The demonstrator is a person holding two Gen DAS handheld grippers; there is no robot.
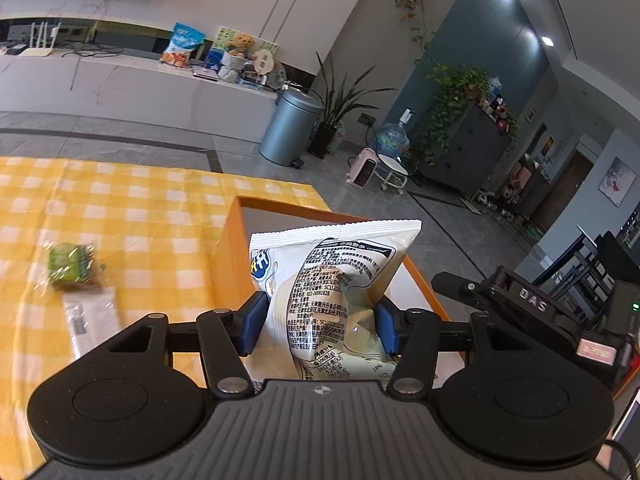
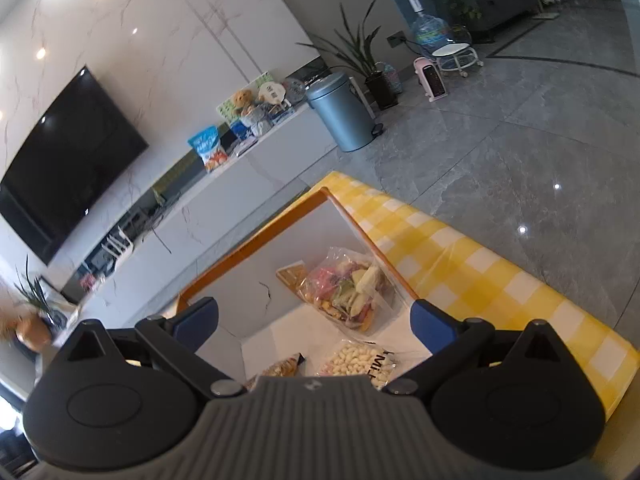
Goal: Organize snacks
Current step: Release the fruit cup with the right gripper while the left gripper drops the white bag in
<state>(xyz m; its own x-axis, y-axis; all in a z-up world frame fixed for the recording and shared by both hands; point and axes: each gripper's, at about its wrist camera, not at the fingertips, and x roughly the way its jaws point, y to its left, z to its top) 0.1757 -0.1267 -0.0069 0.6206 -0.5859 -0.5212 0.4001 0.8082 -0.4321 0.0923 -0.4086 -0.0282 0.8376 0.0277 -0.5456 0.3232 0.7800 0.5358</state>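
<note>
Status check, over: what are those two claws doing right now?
Left gripper clamped on white snack bag, over orange box. Right gripper open, empty, above snacks in box. Nothing blocking.

The orange-walled box [image 2: 256, 240] at the desk's [image 2: 480, 280] far corner is open on top, and its near wall side, with the white floor beside the bag of mixed dried fruit [image 2: 348, 296], the peanut packet [image 2: 356, 360] and a third packet [image 2: 280, 368], lies bare. The right gripper [image 2: 314, 320], jaws wide and empty, hangs over that gap, while the left gripper [image 1: 320, 320] carries a white snack bag [image 1: 332, 280] that fills the space above the box's left wall (little room beside it). Toward the desk's left edge a green packet [image 1: 72, 266] and a clear wrapper [image 1: 90, 322] lie on otherwise open checked cloth.
</note>
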